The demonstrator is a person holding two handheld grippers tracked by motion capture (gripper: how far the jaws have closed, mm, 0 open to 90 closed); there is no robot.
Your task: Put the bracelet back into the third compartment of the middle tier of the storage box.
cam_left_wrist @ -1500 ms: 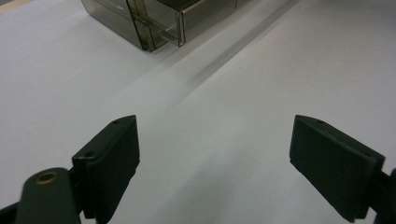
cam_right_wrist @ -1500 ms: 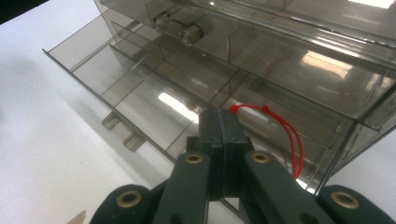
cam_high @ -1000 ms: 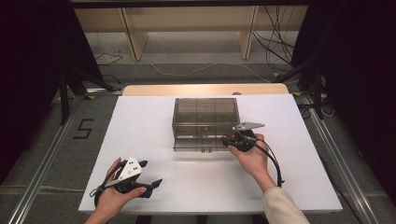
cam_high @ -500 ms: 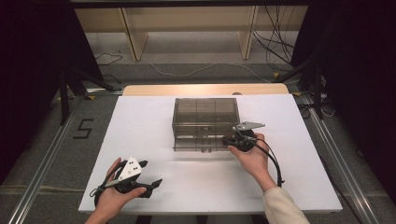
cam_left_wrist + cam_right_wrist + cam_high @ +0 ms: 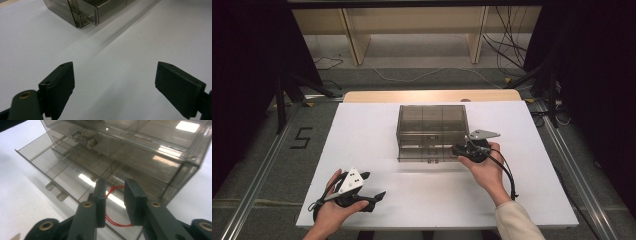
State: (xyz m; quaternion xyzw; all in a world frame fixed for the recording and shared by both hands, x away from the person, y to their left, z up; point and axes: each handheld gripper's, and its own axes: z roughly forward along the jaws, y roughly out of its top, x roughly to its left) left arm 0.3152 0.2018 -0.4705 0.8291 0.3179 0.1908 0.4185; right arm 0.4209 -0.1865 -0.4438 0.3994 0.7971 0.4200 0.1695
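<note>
White table point(image 5: 377, 130) carries a smoky clear drawer box point(image 5: 432, 122) at its middle, bottom drawer pulled out. Right gripper point(image 5: 113, 195) hovers over that drawer — jaws just parting, nothing pressed, a red loop point(image 5: 112, 218) below. Left gripper point(image 5: 115, 85) rests near the table's front edge — wide open, empty.

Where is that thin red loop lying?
In the right gripper view, the red loop lies in the pulled-out bottom drawer, directly below the right tongs.
</note>
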